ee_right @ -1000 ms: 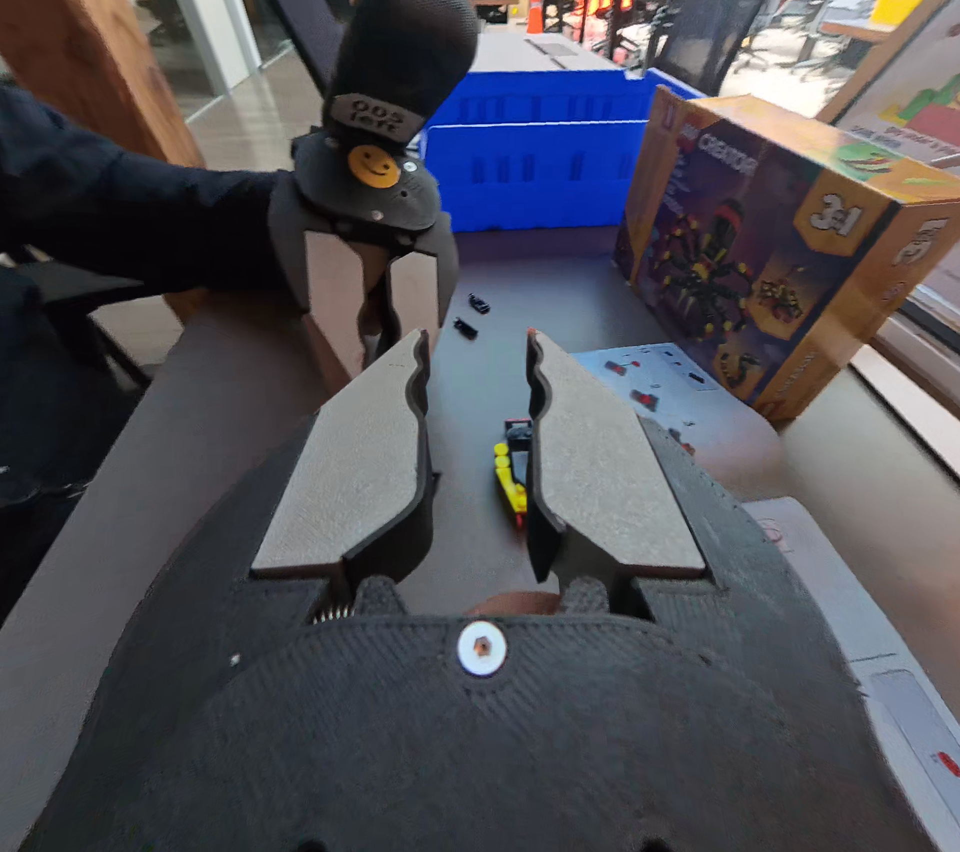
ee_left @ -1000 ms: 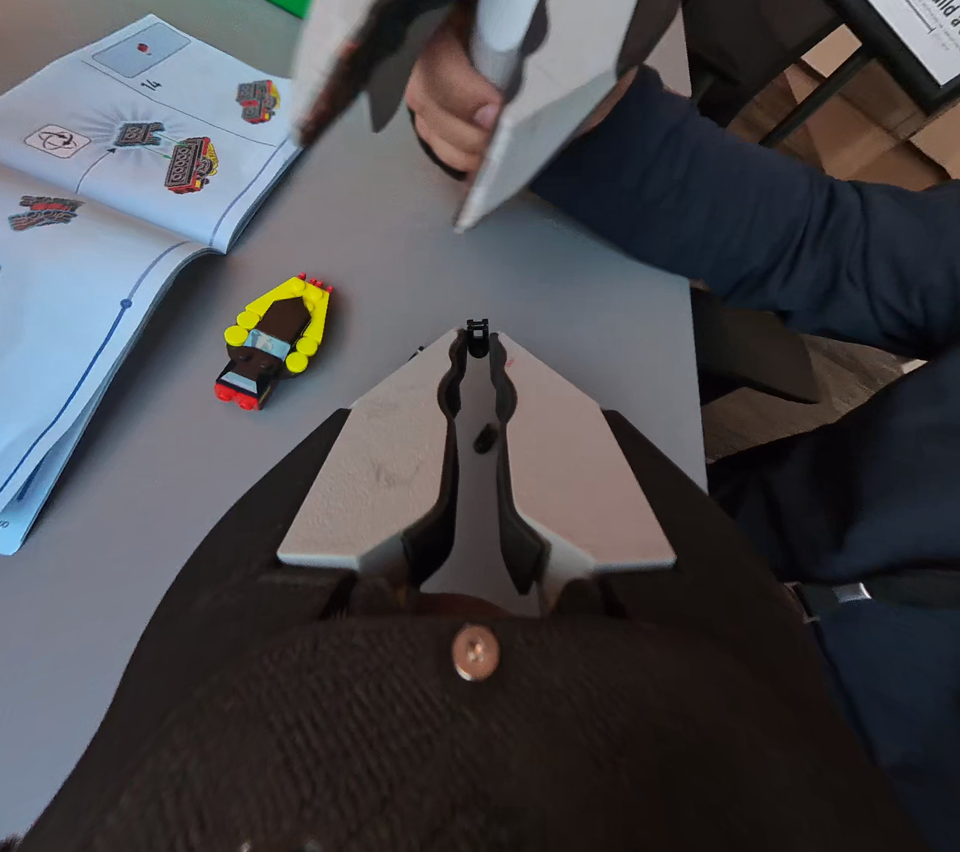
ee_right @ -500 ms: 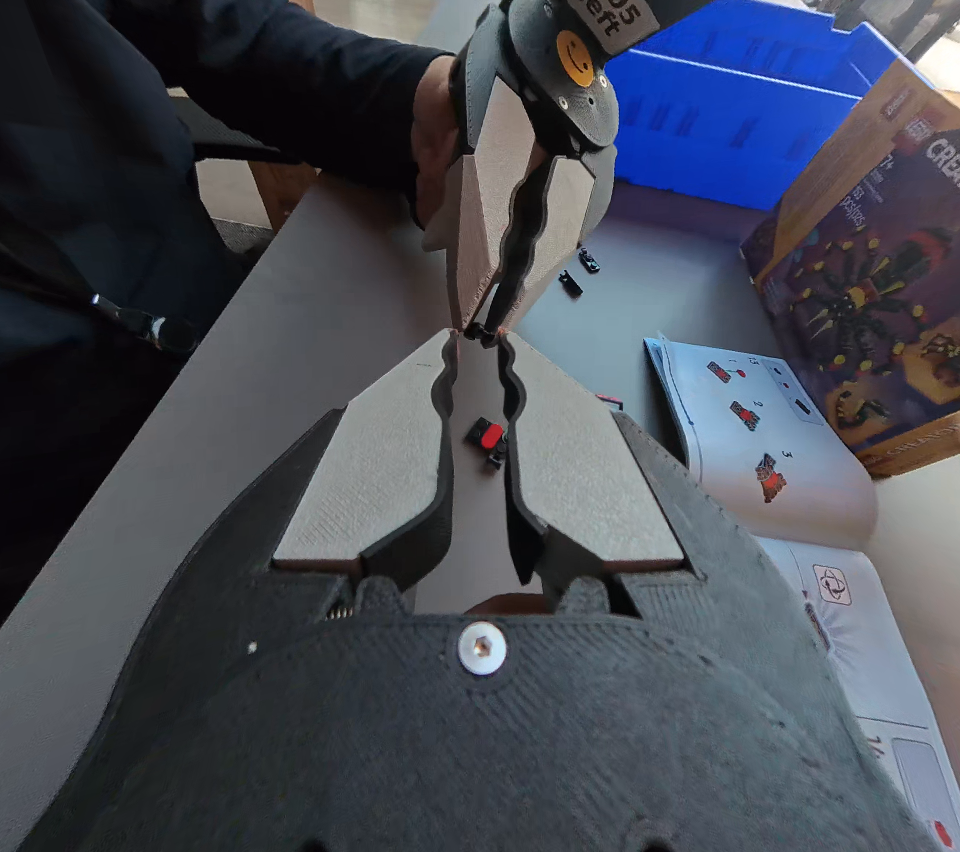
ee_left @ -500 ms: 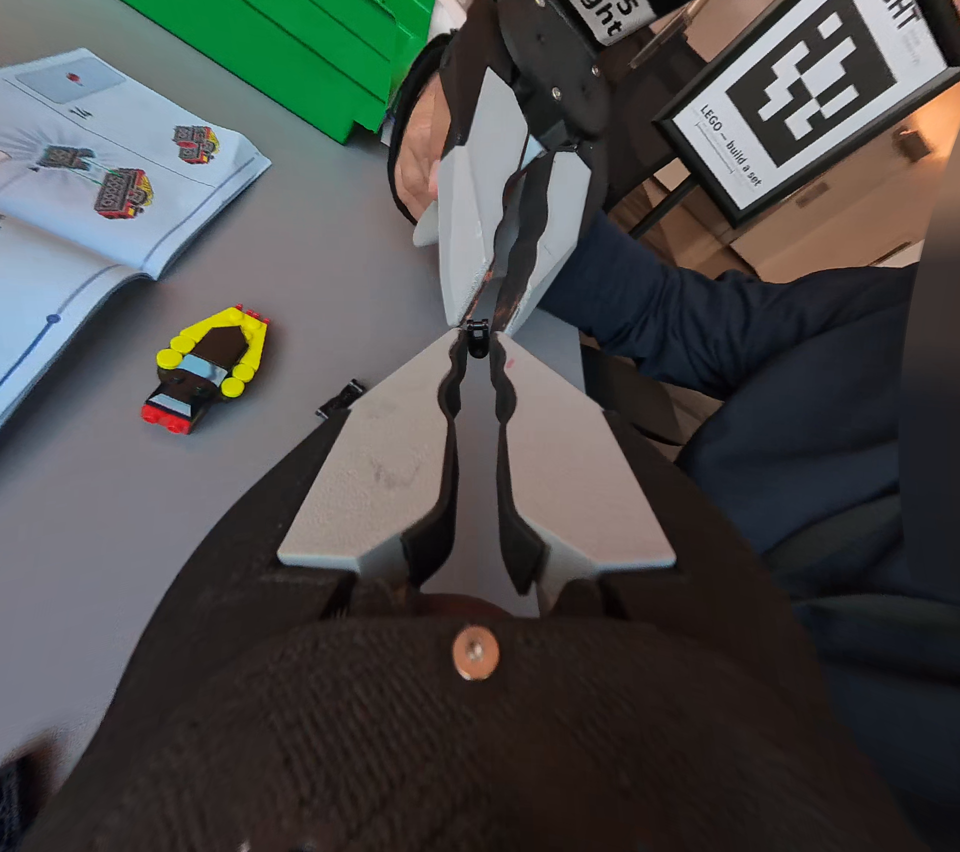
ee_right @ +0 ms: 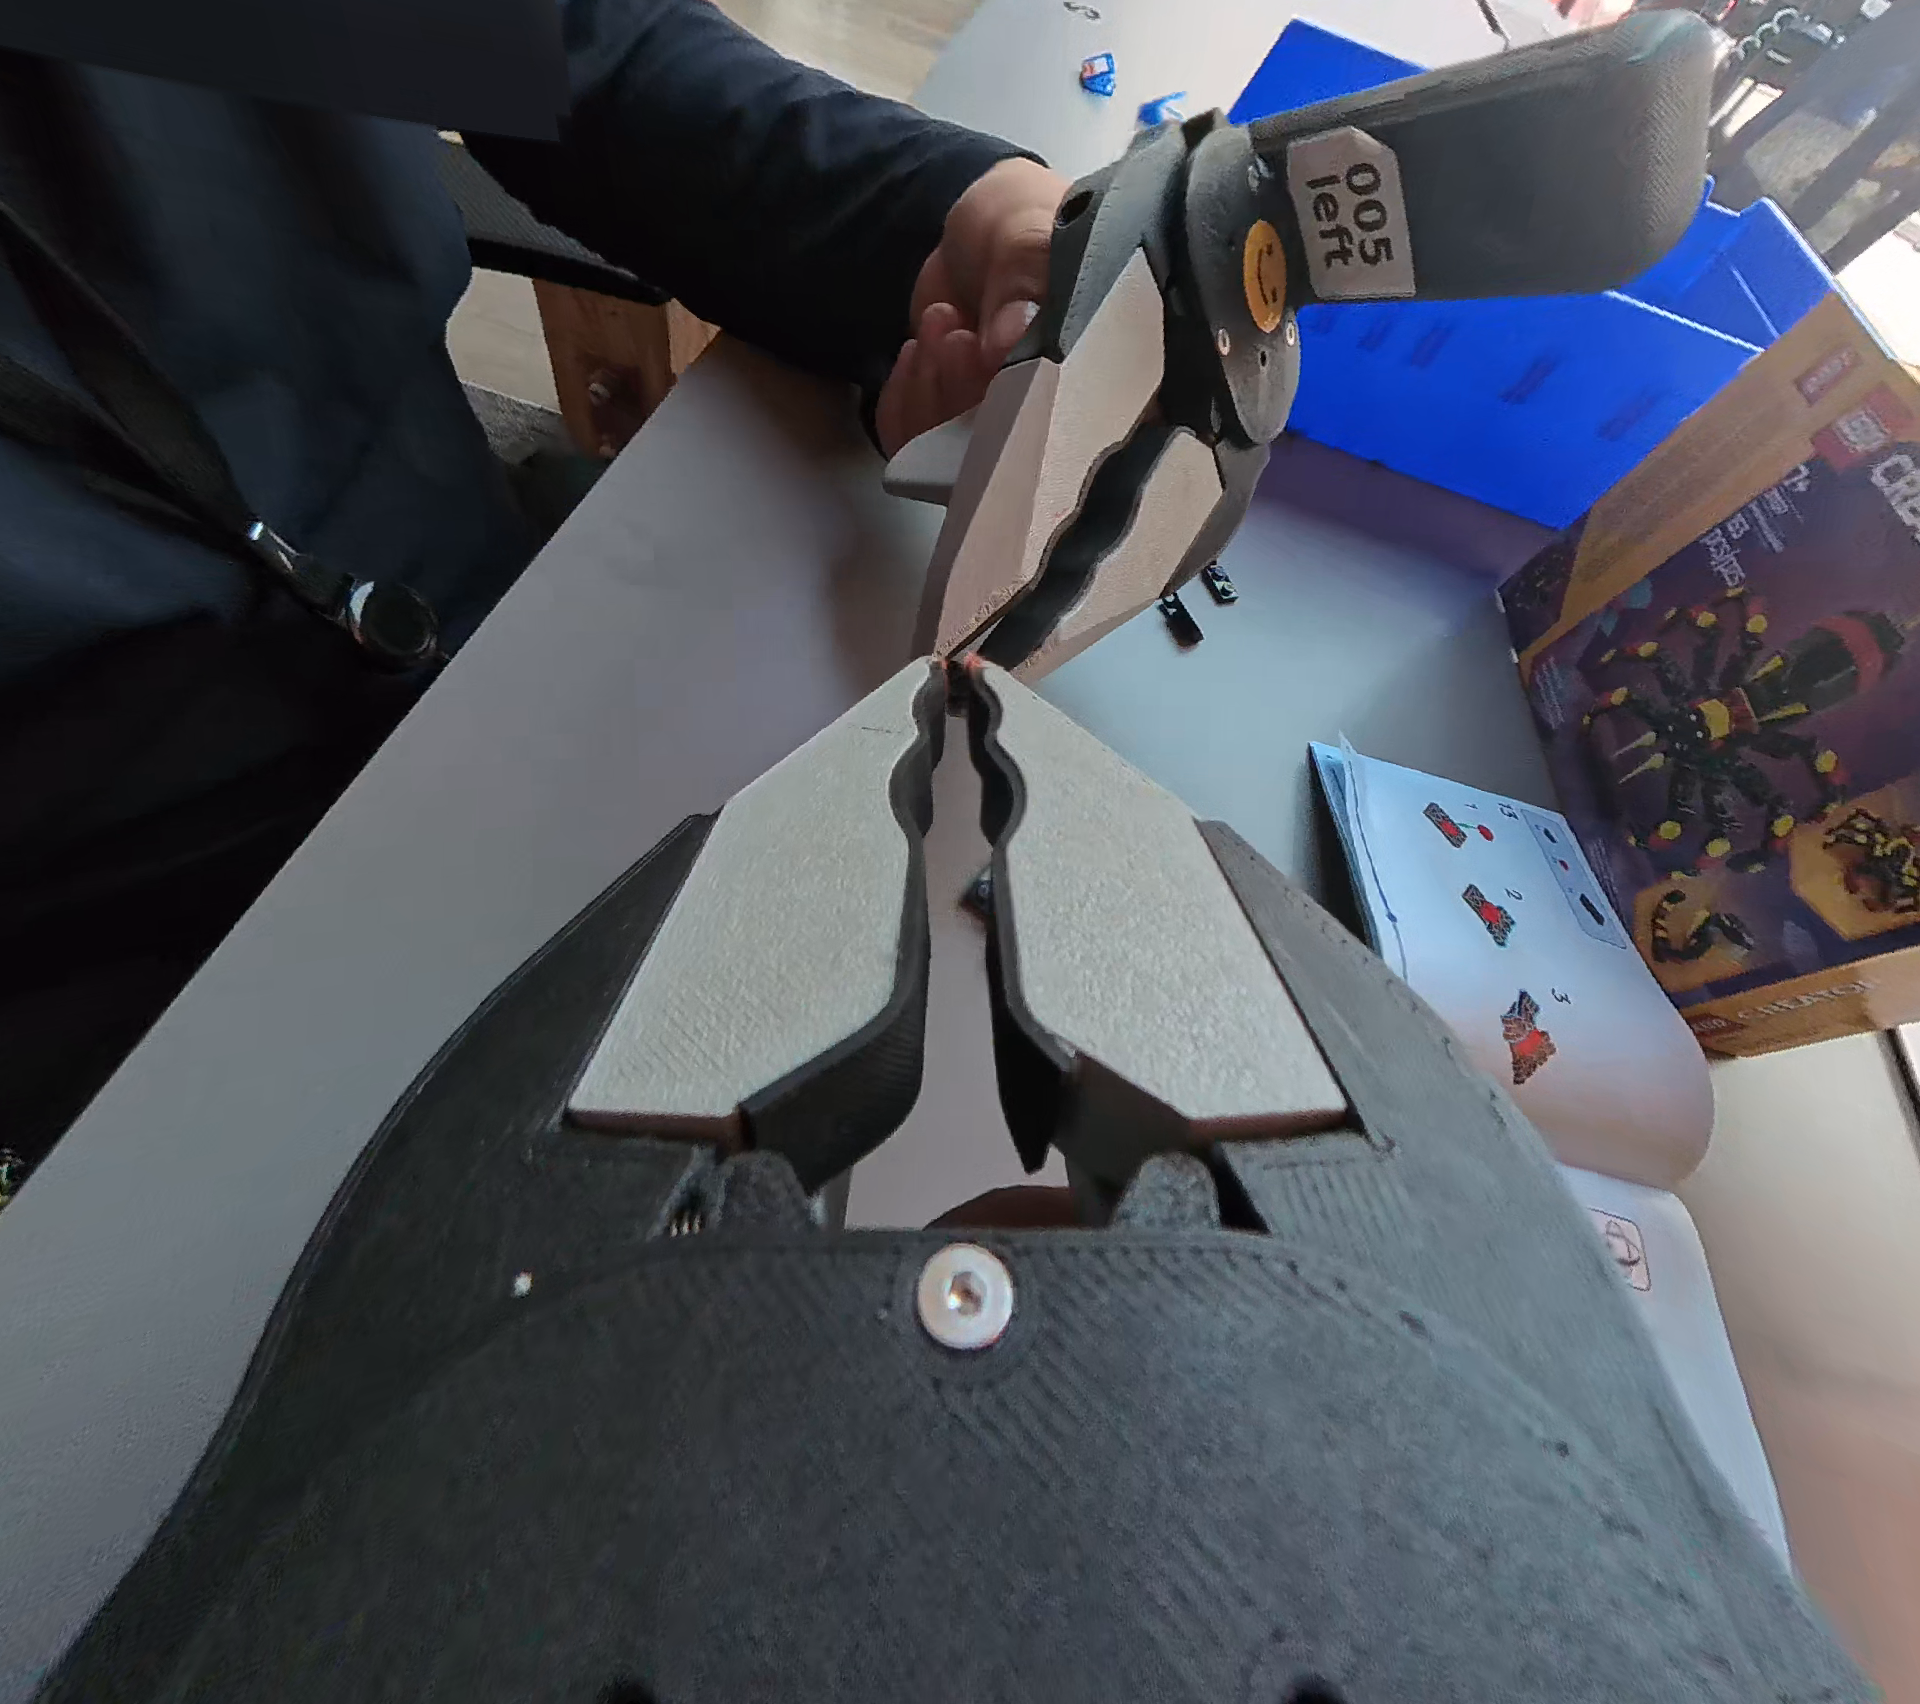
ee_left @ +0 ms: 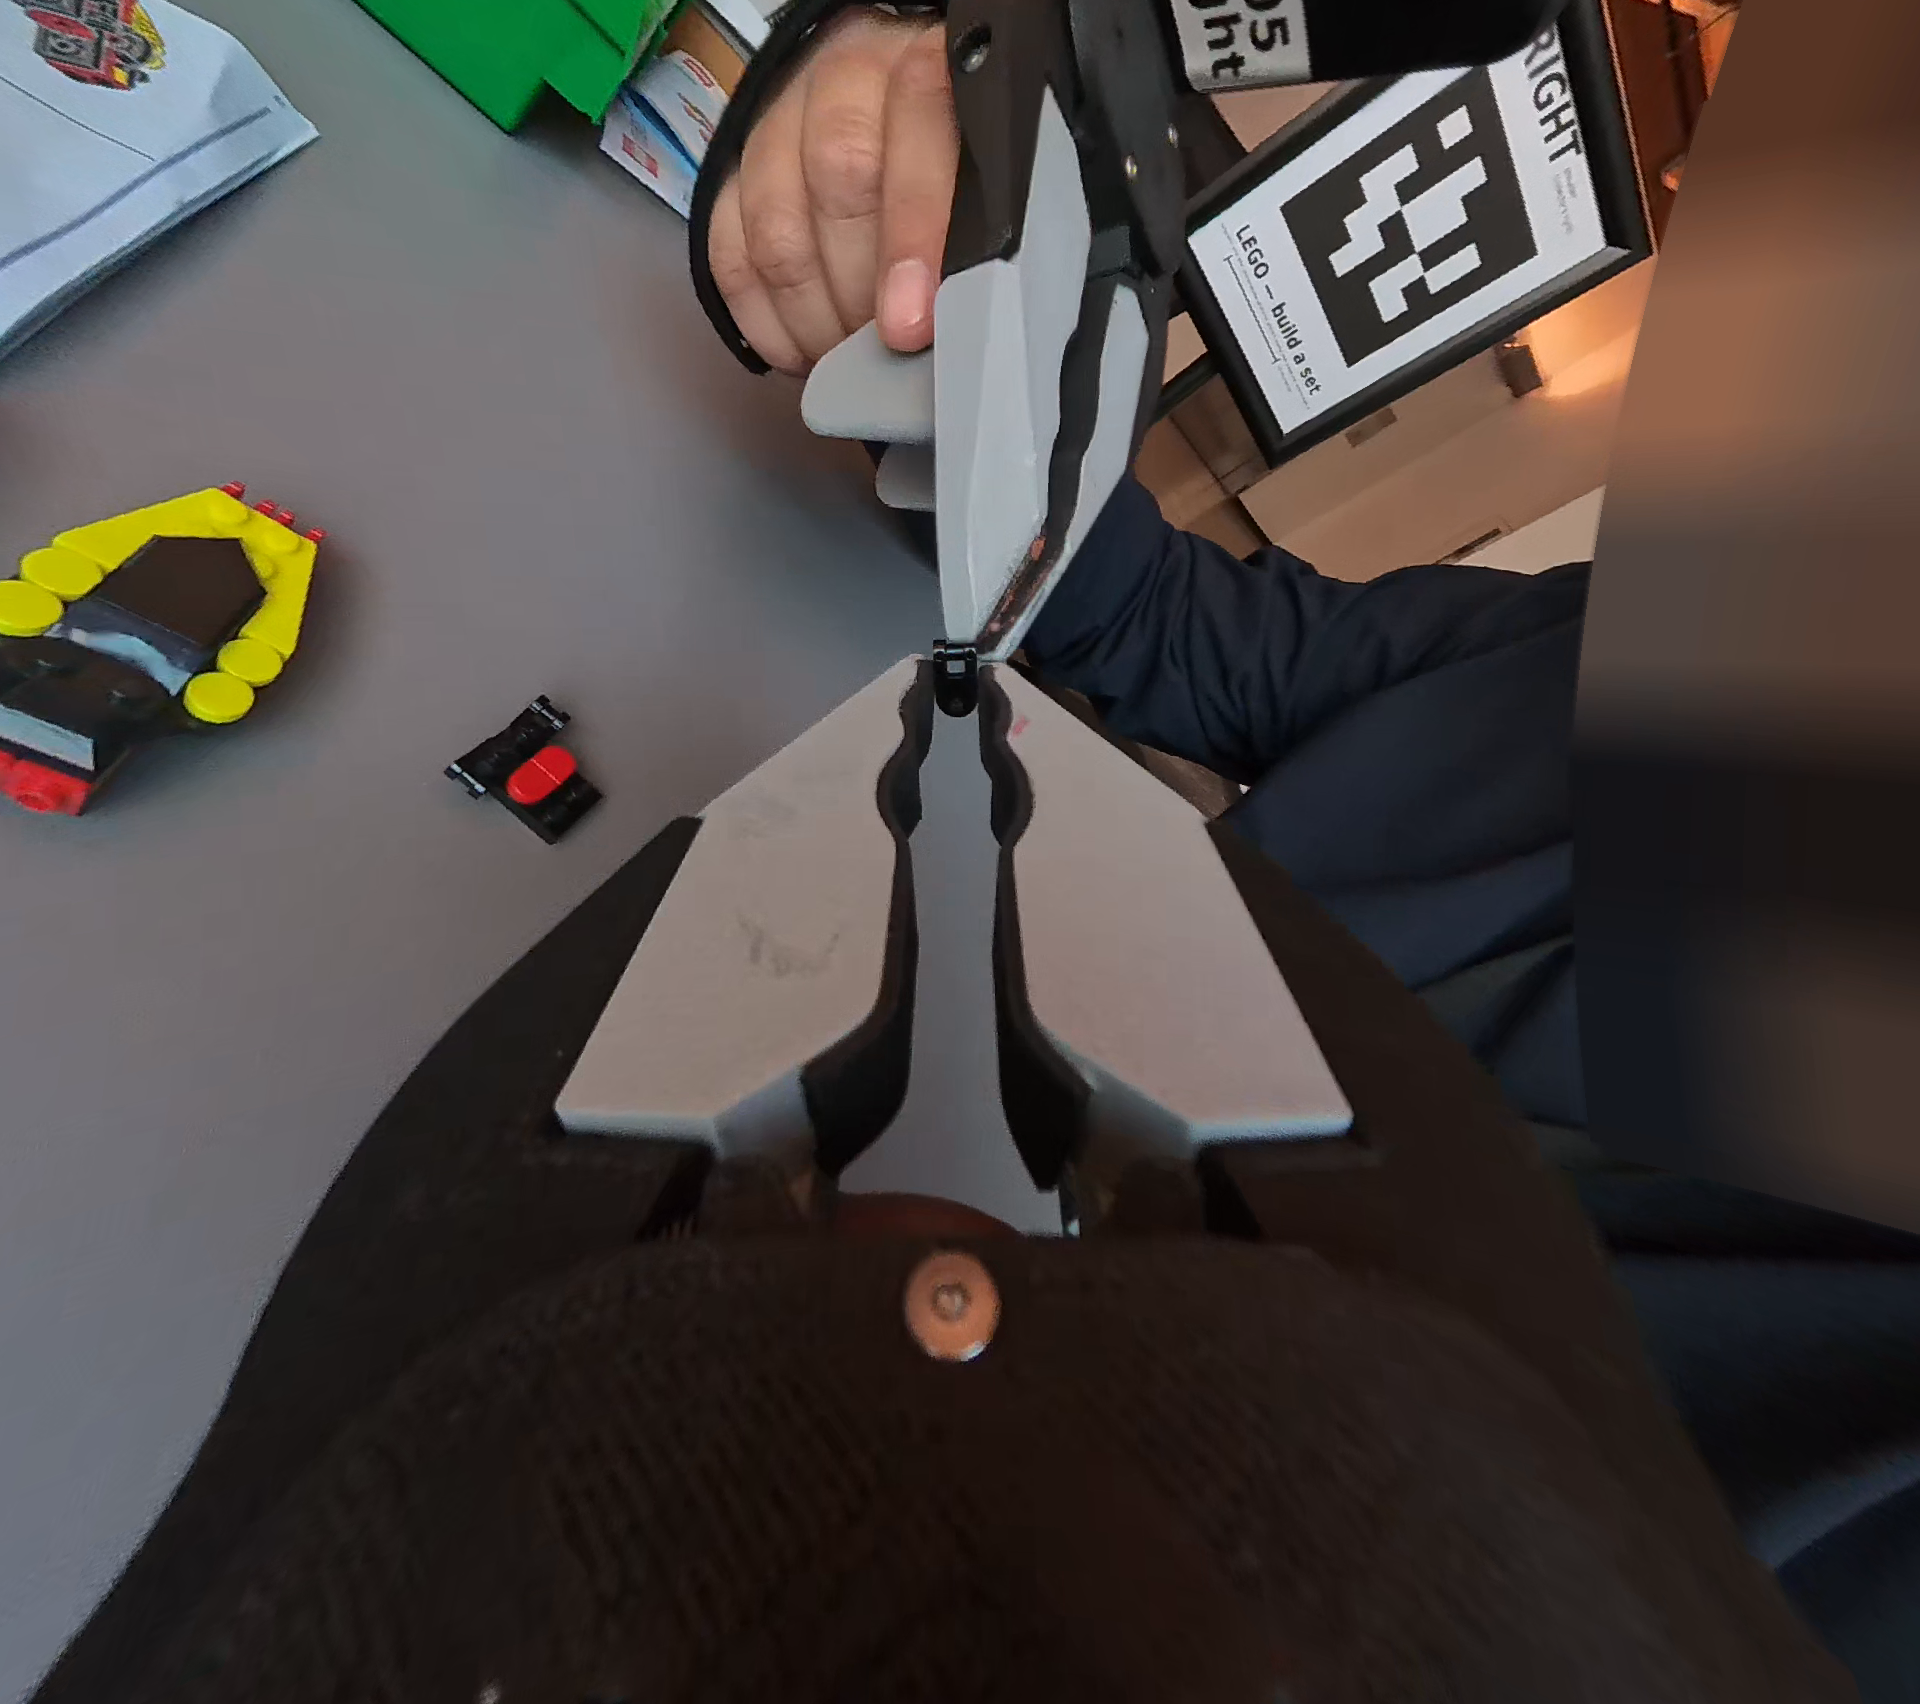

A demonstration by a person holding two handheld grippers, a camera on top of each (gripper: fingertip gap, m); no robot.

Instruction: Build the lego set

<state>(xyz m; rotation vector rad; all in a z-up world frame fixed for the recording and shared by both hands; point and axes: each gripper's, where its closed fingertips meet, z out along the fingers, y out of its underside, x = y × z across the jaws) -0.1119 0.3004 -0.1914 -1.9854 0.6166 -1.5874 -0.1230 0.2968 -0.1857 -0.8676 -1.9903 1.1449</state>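
From the left wrist view, the left tongs [ee_left: 954,686] are nearly closed, pinching a tiny black piece [ee_left: 954,680] at their very tips, held above the grey tabletop [ee_left: 520,366]. The right tongs [ee_left: 1003,631] meet that piece tip to tip. Below lie the yellow-and-black model [ee_left: 145,615] and, near it, a small black-and-red assembly [ee_left: 528,771]. From the right wrist view, the right tongs [ee_right: 958,686] are drawn almost together, tips touching something small and dark; whether they grip it I cannot tell. An instruction booklet [ee_right: 1507,948] sits beside the set's box [ee_right: 1714,719]. Such a shallow pinch could slip: any twist between the two and the piece drops.
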